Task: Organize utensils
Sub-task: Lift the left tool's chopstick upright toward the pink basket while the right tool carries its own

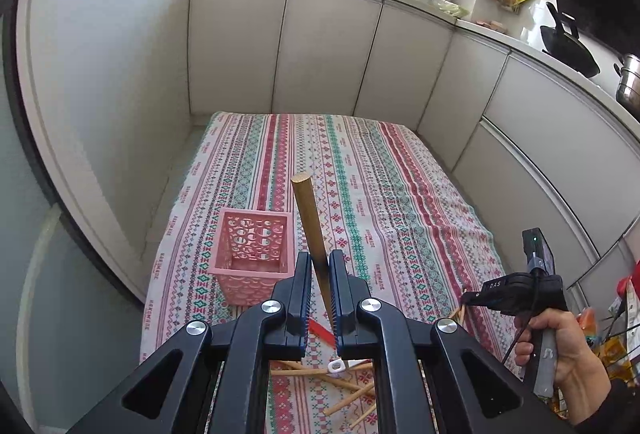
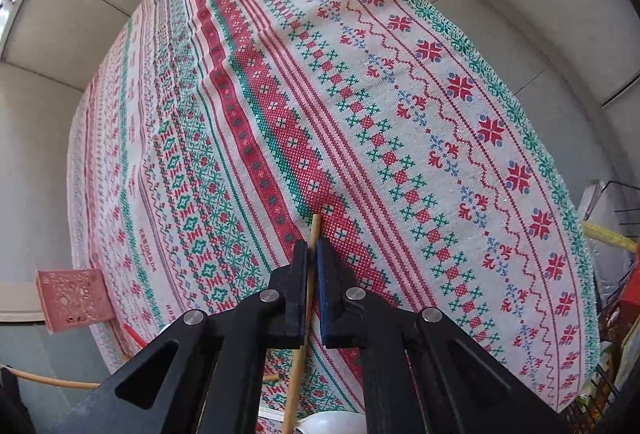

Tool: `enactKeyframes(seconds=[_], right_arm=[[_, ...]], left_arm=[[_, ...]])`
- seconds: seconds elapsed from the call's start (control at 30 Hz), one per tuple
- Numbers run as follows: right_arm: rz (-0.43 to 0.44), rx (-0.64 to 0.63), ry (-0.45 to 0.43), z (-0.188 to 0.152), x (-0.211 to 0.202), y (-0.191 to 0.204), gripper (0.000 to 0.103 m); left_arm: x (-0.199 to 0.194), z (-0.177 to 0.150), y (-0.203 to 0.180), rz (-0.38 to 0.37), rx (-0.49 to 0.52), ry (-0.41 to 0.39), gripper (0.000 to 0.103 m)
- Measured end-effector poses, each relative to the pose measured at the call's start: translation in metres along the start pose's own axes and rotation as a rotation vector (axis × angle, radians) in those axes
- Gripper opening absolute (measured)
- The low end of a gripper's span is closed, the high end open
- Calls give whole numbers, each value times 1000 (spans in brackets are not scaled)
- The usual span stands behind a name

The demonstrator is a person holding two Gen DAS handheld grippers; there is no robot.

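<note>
Basket point(image 1: 252, 254): standing empty at the table's left; I am filling nothing yet.
Left gripper point(image 1: 320, 266): I am clamping a wooden handle point(image 1: 308, 218), raised just right of the basket.
Loose pile point(image 1: 344, 386): chopsticks are still lying below.
Right gripper point(image 2: 311, 254): I am pinching one chopstick point(image 2: 301, 334).

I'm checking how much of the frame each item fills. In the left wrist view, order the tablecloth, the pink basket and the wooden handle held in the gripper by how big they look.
1. Tablecloth, by far the largest.
2. Pink basket.
3. Wooden handle in the left gripper: as long as the basket looks, but much thinner, and nearness to the camera enlarges it.
</note>
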State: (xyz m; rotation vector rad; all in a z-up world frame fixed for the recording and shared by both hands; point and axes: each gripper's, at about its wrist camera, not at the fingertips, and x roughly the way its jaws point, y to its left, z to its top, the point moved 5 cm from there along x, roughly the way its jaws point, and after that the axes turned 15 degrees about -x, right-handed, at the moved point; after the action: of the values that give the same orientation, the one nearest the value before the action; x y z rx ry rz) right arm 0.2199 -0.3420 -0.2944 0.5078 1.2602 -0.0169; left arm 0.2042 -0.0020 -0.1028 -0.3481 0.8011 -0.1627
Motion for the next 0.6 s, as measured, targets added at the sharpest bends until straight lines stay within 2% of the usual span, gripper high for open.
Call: enactKeyframes(seconds=[0.13, 0.23, 0.47, 0.6], right_arm=[[60, 27, 0, -2, -8, -6, 4], [60, -16, -29, -5, -28, 8, 4], [65, -213, -189, -20, -103, 63, 3], [69, -316, -299, -34, -148, 94, 3]], left_arm=[[-3, 0, -2, 0, 6, -6, 9], [-9, 3, -3, -4, 4, -20, 8], [-35, 12, -5, -14, 0, -94, 8], [-58, 18, -6, -22, -1, -167, 8]])
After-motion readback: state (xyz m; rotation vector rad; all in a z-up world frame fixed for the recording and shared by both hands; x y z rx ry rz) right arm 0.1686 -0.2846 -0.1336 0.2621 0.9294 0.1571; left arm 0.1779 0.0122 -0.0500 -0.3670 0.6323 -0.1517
